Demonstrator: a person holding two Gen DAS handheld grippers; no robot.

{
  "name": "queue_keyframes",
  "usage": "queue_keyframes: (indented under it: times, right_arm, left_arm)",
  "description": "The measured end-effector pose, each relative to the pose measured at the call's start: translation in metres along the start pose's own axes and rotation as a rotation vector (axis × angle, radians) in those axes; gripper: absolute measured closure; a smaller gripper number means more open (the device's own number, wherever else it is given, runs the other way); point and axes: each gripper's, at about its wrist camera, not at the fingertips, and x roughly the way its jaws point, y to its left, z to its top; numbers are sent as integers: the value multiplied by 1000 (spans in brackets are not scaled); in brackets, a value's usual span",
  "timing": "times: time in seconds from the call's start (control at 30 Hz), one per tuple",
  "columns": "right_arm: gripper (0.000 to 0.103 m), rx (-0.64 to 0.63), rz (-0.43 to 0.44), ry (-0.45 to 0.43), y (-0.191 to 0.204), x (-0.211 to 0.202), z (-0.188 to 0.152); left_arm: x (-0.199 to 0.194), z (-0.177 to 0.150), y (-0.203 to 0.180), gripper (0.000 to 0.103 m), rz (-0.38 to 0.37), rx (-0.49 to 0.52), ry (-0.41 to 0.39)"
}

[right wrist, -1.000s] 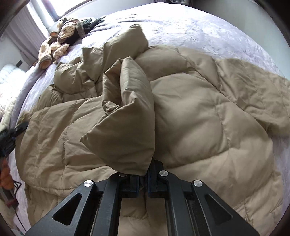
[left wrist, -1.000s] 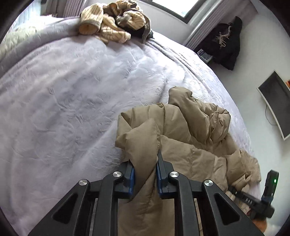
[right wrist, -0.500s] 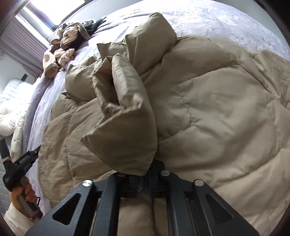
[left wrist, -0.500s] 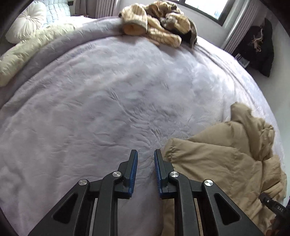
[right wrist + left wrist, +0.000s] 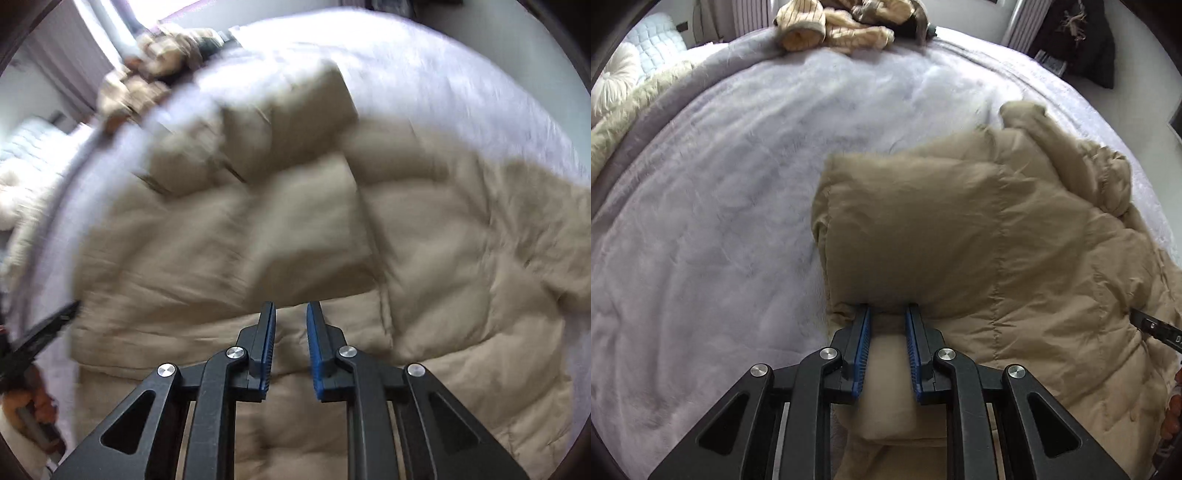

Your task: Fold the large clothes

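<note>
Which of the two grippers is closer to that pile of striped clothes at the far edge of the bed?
Hard to call. Both the left gripper and the right gripper sit over the tan puffer coat, far from the striped clothes.

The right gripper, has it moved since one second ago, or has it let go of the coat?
Yes. The right gripper has let go: its jaws stand open above the coat, and the striped clothes sit further right in its view.
</note>
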Motion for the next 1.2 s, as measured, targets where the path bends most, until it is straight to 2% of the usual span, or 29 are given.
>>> queue_keyframes:
  times: [0.07, 0.2, 0.23, 0.27, 0.3, 0.33, 0.4, 0.53, 0.57, 0.67, 0.7, 0.83, 1.03, 1.1, 1.2]
  right_arm:
    - [90, 57, 56, 20, -15, 9, -2]
    - [78, 82, 137, -14, -27, -18, -4]
    - [71, 101, 158, -8, -33, -24, -7]
    - [68, 117, 171, -1, -38, -28, -9]
    - [64, 131, 177, 5, -43, -32, -12]
    - [63, 148, 179, 9, -49, -36, -15]
    - [61, 178, 187, 8, -59, -45, -21]
    - [52, 241, 192, 21, -79, -55, -38]
    - [50, 253, 193, 25, -87, -59, -44]
    - [30, 288, 205, 18, -105, -67, -53]
    - [18, 301, 214, 10, -111, -70, -54]
    - [2, 361, 226, -57, -145, -87, -62]
    - [0, 430, 262, -154, -199, -103, -64]
    - [0, 457, 256, -150, -222, -106, -62]
    - [0, 507, 207, -120, -260, -106, -56]
  left_arm:
    - [-6, 3, -2, 82, 16, 3, -3]
    - [-25, 6, -13, 82, 41, 33, 1]
    - [-32, 4, -17, 68, 39, 37, 1]
    - [-39, 3, -21, 31, 35, 36, -1]
    - [-44, 1, -25, 15, 38, 30, -8]
    - [-54, -1, -31, 4, 43, 27, -29]
    - [-63, -7, -46, 4, 36, 48, -32]
    - [-67, -19, -82, 3, 23, 62, 16]
    - [-68, -22, -90, 0, 25, 75, 13]
    - [-73, -35, -125, 1, 22, 124, 1]
    - [-71, -39, -138, 1, 1, 138, 19]
    - [-65, -53, -190, 1, -38, 188, 76]
    - [-44, -65, -254, 1, -95, 184, 171]
    - [-39, -67, -271, 1, -130, 186, 196]
    - [-36, -62, -308, 1, -117, 196, 167]
